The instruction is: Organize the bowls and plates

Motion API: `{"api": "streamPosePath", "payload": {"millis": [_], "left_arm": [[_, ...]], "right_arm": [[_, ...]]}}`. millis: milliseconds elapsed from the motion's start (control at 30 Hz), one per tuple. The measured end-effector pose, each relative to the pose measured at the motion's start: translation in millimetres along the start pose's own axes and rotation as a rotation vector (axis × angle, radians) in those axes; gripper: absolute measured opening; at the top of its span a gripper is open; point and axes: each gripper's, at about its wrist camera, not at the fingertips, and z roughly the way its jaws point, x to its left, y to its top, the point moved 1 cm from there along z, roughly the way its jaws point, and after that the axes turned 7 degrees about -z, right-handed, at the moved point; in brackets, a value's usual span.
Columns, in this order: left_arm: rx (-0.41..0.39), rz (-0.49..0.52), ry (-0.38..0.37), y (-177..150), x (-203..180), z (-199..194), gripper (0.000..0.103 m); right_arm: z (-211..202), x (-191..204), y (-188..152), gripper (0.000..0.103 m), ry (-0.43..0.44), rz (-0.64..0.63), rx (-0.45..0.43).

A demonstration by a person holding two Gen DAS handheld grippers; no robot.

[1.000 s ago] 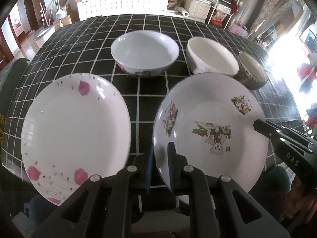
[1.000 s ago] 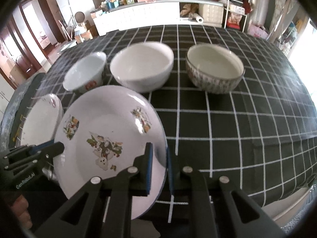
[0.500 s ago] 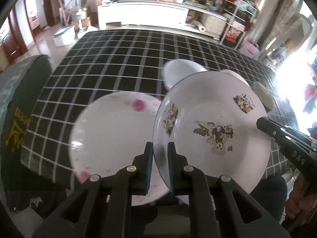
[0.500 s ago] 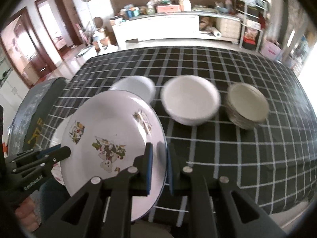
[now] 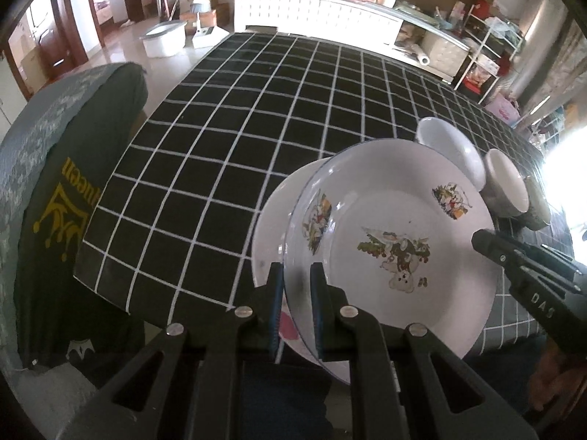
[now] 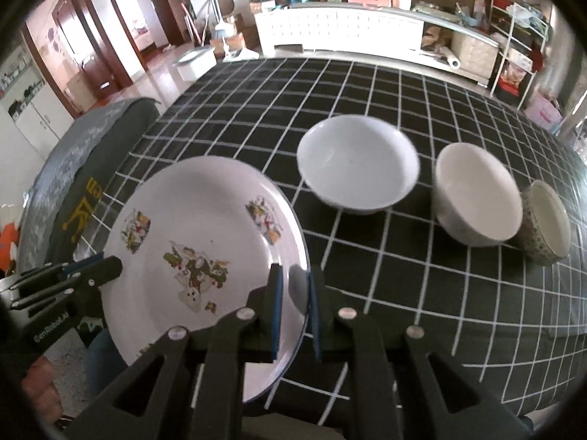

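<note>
Both grippers hold the cartoon-print plate (image 5: 396, 242) by opposite rims, lifted above the table. My left gripper (image 5: 297, 311) is shut on its left rim. My right gripper (image 6: 293, 315) is shut on its right rim (image 6: 290, 256). Under the lifted plate lies the pink-flower plate (image 5: 273, 220), mostly hidden. Three bowls stand in a row to the right: a wide white bowl (image 6: 357, 163), a white bowl (image 6: 477, 198) and a small patterned bowl (image 6: 546, 227).
The black checked tablecloth (image 5: 234, 139) covers the table. A chair back with a dark green cover (image 5: 62, 168) stands at the table's left end. A white cabinet (image 6: 341, 29) and shelves are far behind.
Both grippers have lifted the cartoon-print plate off the table and carried it left. It now hangs over the pink-flower plate. The bowls have not moved.
</note>
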Motion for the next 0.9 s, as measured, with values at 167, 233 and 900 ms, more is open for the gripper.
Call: {"api": "streamPosePath", "payload": {"millis": [167, 233, 900], "left_arm": [[0.022, -0.012, 0.000, 0.1, 8.1, 10.6, 0.011], [0.027, -0.016, 0.002, 1.1, 8.6, 13.8, 0.011], [0.043, -0.031, 0.020, 7.8, 20.0, 23.3, 0.011]], "right_arm": [[12.5, 9.9, -1.7, 0.017, -0.015, -0.017, 0.031], [14.0, 11.6, -2.4, 0.017, -0.019, -0.024, 0.039], [37.1, 21.8, -0.9, 0.017, -0.028, -0.062, 0.082]]}}
